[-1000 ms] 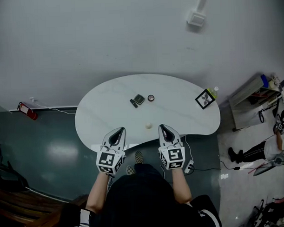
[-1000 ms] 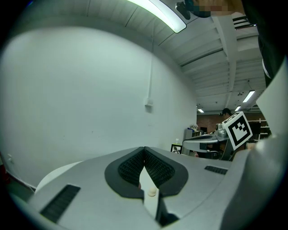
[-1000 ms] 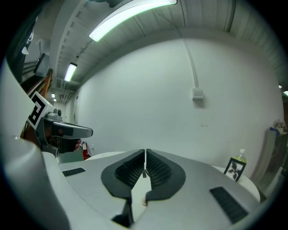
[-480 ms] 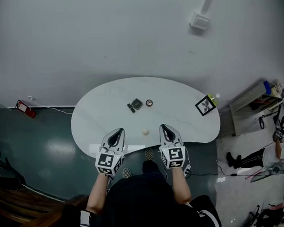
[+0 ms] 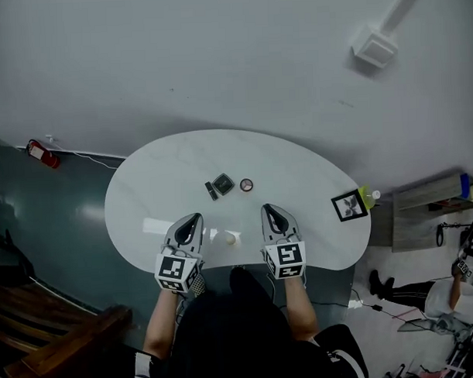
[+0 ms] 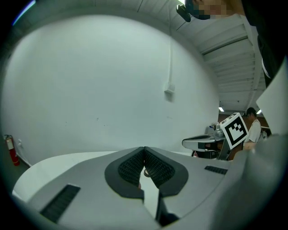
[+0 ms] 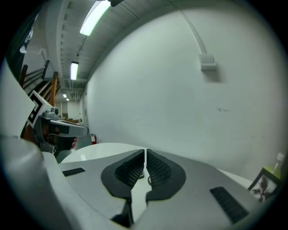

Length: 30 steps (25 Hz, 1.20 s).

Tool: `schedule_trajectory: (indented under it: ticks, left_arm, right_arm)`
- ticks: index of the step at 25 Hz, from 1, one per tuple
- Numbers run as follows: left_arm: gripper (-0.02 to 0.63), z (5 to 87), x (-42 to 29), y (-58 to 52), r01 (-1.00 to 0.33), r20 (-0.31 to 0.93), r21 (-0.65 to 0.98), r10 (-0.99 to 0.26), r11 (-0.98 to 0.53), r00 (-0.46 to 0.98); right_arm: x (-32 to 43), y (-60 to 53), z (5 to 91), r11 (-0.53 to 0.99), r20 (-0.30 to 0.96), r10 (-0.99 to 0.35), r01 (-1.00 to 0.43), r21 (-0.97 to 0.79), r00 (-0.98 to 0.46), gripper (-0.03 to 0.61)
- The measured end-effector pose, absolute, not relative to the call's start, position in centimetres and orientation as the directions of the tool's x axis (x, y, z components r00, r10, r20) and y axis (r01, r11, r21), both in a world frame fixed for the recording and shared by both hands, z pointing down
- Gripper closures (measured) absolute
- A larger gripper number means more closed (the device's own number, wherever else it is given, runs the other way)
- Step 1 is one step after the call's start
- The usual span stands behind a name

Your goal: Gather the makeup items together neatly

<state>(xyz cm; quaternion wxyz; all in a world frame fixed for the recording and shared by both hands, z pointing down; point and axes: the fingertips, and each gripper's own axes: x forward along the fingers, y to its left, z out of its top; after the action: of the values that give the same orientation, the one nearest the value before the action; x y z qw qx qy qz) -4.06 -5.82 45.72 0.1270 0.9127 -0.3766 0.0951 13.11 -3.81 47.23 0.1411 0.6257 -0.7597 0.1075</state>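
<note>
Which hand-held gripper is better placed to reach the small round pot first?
Right, probably: the right hand-held gripper lies nearer the round pot than the left hand-held gripper does.

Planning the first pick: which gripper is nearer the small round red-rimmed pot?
Right. In the head view the right gripper sits just below and right of the red-rimmed pot; the left gripper lies farther off, to its lower left.

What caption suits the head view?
Left gripper and right gripper, both shut, over the table's near edge; makeup compact beyond.
</note>
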Motion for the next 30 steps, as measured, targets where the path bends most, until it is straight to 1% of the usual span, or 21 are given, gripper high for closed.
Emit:
schedule_trajectory:
  ticks: [4, 10, 16, 20, 21, 22, 23, 26, 30]
  left_arm:
    - [0.597, 48.8, -3.0, -7.6, -0.747, 0.326, 0.179, -0.678, -0.64, 0.659]
    - [0.597, 53.2, -1.8, -10.1, -0.784, 0.394, 0.215, -0.683, -0.582, 0.615]
    - [0.597, 56.5, -1.6, -11.3, -0.8, 0.443, 0.237, -0.672, -0.551, 0.594]
    - [0.597, 57.5, -1.5, -11.7, -0.802, 0.458, 0.246, -0.664, -0.545, 0.591]
    - [0.597, 57.6, -1.5, -11.8, -0.802, 0.462, 0.247, -0.662, -0.544, 0.591]
    - [0.597, 57.8, -1.5, -11.9, -0.803, 0.465, 0.248, -0.661, -0.542, 0.59]
    - [0.597, 57.9, -1.5, -11.9, -0.804, 0.468, 0.25, -0.66, -0.539, 0.588]
    - [0.597, 58.5, -1.7, -12.1, -0.81, 0.478, 0.258, -0.659, -0.527, 0.581]
    - [0.597, 59.1, -2.1, -12.2, -0.818, 0.493, 0.261, -0.658, -0.513, 0.57]
  right_arm:
    - [14.2, -6.6, 50.8, 0.247, 0.4, -0.886, -0.969, -0.019, -0.234, 0.54]
    - [15.8, -10.1, 55.9, 0.28, 0.463, -0.843, -0.958, -0.057, -0.274, 0.54]
    - [15.1, -11.9, 59.6, 0.33, 0.493, -0.809, -0.941, -0.07, -0.32, 0.539]
    - [14.6, -13.2, 61.5, 0.361, 0.496, -0.802, -0.932, -0.042, -0.333, 0.536]
    - [14.4, -13.5, 62.3, 0.372, 0.51, -0.79, -0.927, -0.043, -0.341, 0.501]
    - [14.3, -13.9, 63.2, 0.383, 0.53, -0.773, -0.923, -0.051, -0.35, 0.42]
    - [14.2, -14.3, 64.1, 0.388, 0.55, -0.756, -0.92, -0.059, -0.355, 0.4]
    - [14.6, -15.4, 66.5, 0.383, 0.593, -0.728, -0.922, -0.064, -0.344, 0.358]
    - [14.7, -16.5, 68.5, 0.386, 0.631, -0.701, -0.921, -0.058, -0.333, 0.348]
